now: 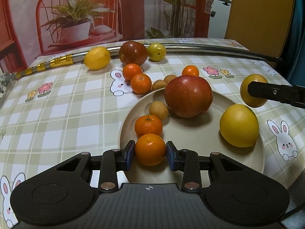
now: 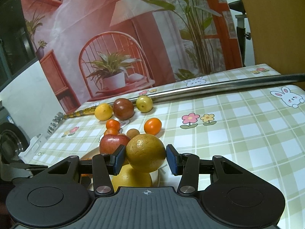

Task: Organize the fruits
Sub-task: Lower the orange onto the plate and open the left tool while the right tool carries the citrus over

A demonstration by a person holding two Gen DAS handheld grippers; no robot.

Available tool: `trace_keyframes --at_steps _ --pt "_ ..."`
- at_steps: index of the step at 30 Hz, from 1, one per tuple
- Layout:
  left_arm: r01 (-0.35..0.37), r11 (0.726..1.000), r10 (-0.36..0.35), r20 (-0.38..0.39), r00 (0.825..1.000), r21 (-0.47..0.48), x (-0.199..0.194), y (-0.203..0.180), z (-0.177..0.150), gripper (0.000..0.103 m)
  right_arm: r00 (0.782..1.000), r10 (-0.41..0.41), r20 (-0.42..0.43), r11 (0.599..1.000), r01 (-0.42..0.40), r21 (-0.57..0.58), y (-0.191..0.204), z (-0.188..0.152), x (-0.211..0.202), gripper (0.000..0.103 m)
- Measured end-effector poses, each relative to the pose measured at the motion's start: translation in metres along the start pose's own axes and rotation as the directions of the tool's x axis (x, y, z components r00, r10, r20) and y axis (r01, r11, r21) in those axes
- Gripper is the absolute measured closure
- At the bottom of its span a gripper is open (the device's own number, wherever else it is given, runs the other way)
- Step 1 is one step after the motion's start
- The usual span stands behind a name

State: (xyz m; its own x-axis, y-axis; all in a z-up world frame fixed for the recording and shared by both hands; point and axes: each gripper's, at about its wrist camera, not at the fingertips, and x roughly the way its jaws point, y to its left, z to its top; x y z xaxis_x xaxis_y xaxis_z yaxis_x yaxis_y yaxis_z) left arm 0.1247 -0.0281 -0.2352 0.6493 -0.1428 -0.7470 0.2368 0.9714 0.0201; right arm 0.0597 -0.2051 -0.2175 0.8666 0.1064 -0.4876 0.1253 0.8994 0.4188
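A: Left to right, what's on the checked tablecloth [image 1: 57,103]?

B: At the back, against the metal rod [image 1: 200,47], a lemon [image 1: 97,58], a dark red apple [image 1: 133,53] and a yellow-green plum [image 1: 156,51]. In front of those, two small mandarins [image 1: 140,83] touching each other, then two brown longans [image 1: 159,85] and a third mandarin at the far rim of the beige plate [image 1: 190,164].

A: And on the plate?

B: Another longan, a mandarin, a big red apple [image 1: 188,96] and a yellow orange [image 1: 239,125] at the right edge.

A: The left gripper [image 1: 150,152]?

B: Its blue pads are pressed against a mandarin [image 1: 150,149] at the plate's near rim, just in front of the other one.

A: The right gripper [image 2: 145,157]?

B: It grips an olive-yellow citrus [image 2: 145,153], its jaws narrowed onto the fruit, above the plate's right edge and the yellow orange.
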Motion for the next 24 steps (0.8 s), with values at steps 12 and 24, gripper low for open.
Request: trace_keyframes --at_steps 12,24 --pt "0.019 1.000 -0.019 0.042 0.999 0.003 -0.003 0.001 -0.003 0.051 1.000 -0.001 0.001 1.000 0.001 -0.004 0.002 0.001 0.000 0.060" --pt "-0.028 0.997 0.035 0.103 0.994 -0.066 -0.035 0.013 0.007 0.033 1.000 0.002 -0.011 1.000 -0.002 -0.022 0.007 0.001 0.001 0.060"
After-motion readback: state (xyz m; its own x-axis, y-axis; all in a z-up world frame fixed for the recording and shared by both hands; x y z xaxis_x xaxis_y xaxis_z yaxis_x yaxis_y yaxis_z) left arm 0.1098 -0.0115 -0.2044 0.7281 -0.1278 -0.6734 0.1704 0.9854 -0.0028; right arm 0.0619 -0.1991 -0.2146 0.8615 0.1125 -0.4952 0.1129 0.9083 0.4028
